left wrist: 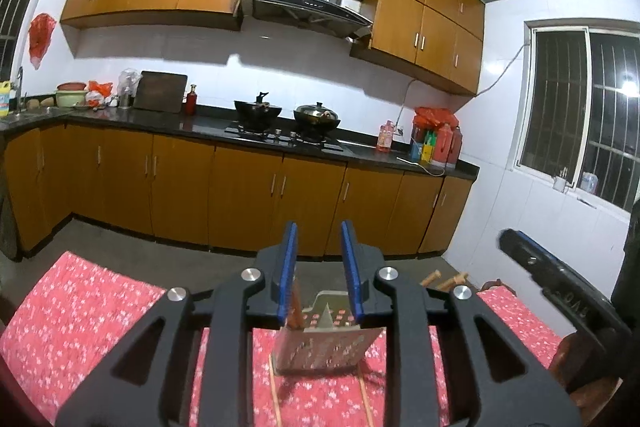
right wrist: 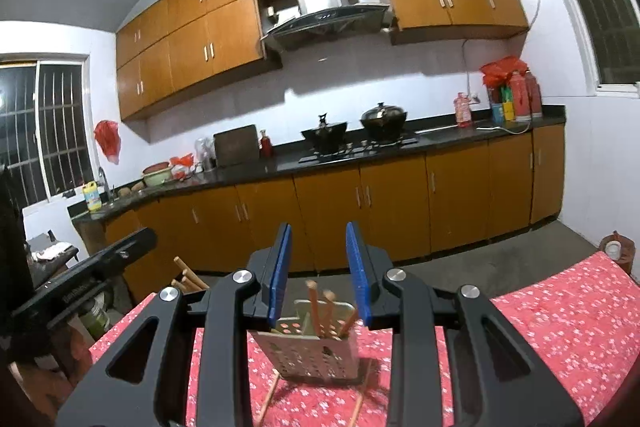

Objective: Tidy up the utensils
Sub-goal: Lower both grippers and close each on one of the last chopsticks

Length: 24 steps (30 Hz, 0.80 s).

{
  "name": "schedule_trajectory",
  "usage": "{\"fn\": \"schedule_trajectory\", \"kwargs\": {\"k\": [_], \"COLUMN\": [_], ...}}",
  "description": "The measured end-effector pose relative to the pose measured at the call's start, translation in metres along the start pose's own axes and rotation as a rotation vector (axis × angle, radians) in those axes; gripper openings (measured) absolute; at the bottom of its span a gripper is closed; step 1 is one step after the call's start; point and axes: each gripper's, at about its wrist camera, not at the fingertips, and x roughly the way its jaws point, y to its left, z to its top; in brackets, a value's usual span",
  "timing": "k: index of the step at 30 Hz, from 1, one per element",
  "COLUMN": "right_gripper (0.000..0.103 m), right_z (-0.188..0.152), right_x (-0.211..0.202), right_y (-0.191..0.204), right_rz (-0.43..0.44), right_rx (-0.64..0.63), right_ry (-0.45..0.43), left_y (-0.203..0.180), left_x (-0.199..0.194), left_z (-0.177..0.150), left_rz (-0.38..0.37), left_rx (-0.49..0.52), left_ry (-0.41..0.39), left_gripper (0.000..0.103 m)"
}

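A perforated metal utensil holder (left wrist: 326,345) stands on the red floral tablecloth (left wrist: 80,315); it also shows in the right wrist view (right wrist: 316,351). Brown chopsticks (right wrist: 324,311) stand inside it, one seen in the left wrist view (left wrist: 296,307). Two more chopsticks (right wrist: 268,393) lie flat on the cloth beside the holder's base. My left gripper (left wrist: 318,259) is open and empty, raised above and just before the holder. My right gripper (right wrist: 320,259) is open and empty, likewise above the holder. The right gripper's body (left wrist: 560,291) shows at the left view's right side.
The table's far edge lies just beyond the holder, with wooden chair posts (left wrist: 440,279) behind it. Beyond is a grey floor and a kitchen counter (left wrist: 240,127) with two woks, bottles and wooden cabinets. A small stool with a cup (right wrist: 616,251) stands at the right.
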Motion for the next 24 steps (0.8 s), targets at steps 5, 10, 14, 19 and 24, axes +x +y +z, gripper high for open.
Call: {"fn": "schedule_trajectory", "kwargs": {"k": [5, 10, 14, 19, 24], "right_gripper": [0.032, 0.032, 0.032, 0.032, 0.03], "right_z": [-0.045, -0.122, -0.18, -0.21, -0.218], "right_x": [-0.001, 0.032, 0.053, 0.07, 0.079], "right_y": [-0.025, -0.039, -0.028, -0.009, -0.003], "right_rz": [-0.085, -0.114, -0.072, -0.063, -0.093], "right_rx": [0.005, 0.033, 0.045, 0.035, -0.005], "right_ry": [0.132, 0.414, 0.598, 0.673, 0.684], "left_y": [0.015, 0.036, 0.048, 0.052, 0.05], "left_x": [-0.019, -0.001, 0.017, 0.028, 0.03], "left_z": [-0.037, -0.098, -0.14, -0.177, -0.194], "left_rz": [0.043, 0.112, 0.139, 0.151, 0.144], "left_rx": [0.017, 0.019, -0.003, -0.01, -0.007], "left_ry": [0.068, 0.245, 0.372, 0.47, 0.512], "left_gripper": [0.027, 0.027, 0.027, 0.028, 0.033]}}
